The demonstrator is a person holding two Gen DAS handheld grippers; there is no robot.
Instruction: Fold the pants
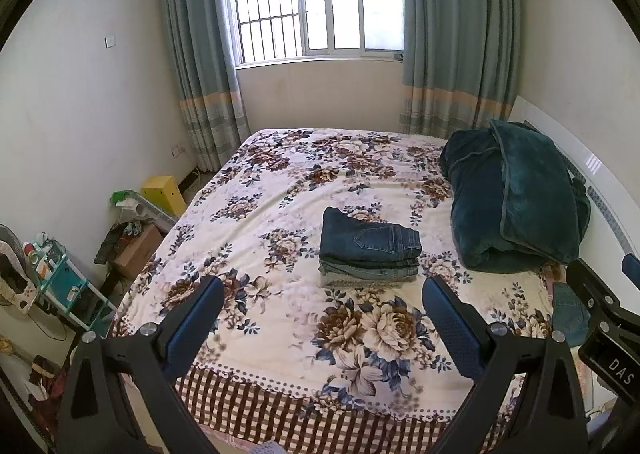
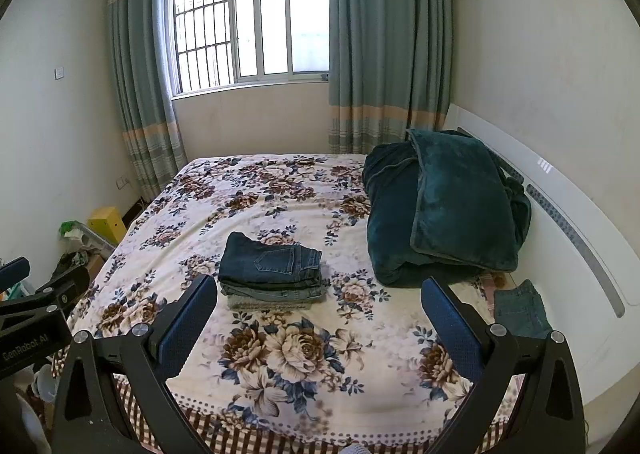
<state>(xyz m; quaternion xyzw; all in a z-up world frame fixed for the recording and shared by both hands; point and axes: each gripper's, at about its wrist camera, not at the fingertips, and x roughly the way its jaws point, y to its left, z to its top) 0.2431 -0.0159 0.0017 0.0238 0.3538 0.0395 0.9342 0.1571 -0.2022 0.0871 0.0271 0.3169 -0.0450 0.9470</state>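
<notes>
— While you hold both tools above the foot of the bed (image 1: 280, 190), where are the pants?

— You have a folded stack (image 1: 370, 254) of them near the middle of the bedspread, dark jeans (image 2: 270, 260) on top, paler pairs under them. Its long axis runs across your view, left to right. On the top pair the thick layered edge faces right, toward the blanket (image 1: 516, 194), and the back pocket lies face up.

— And your grip?

— Your left gripper (image 1: 322, 318) is spread wide and holds nothing. Your right gripper (image 2: 318, 318) is spread just as wide, also empty. Both hang off the cloth, short of the stack.

— Room to move?

— You have bare bedspread between the fingers and the stack, and more to its left as far as the bed's edge. To the right the blanket sits near the stack, against the headboard (image 2: 568, 238). Another denim piece (image 2: 520, 310) lies at the right edge, beside your right finger.
</notes>
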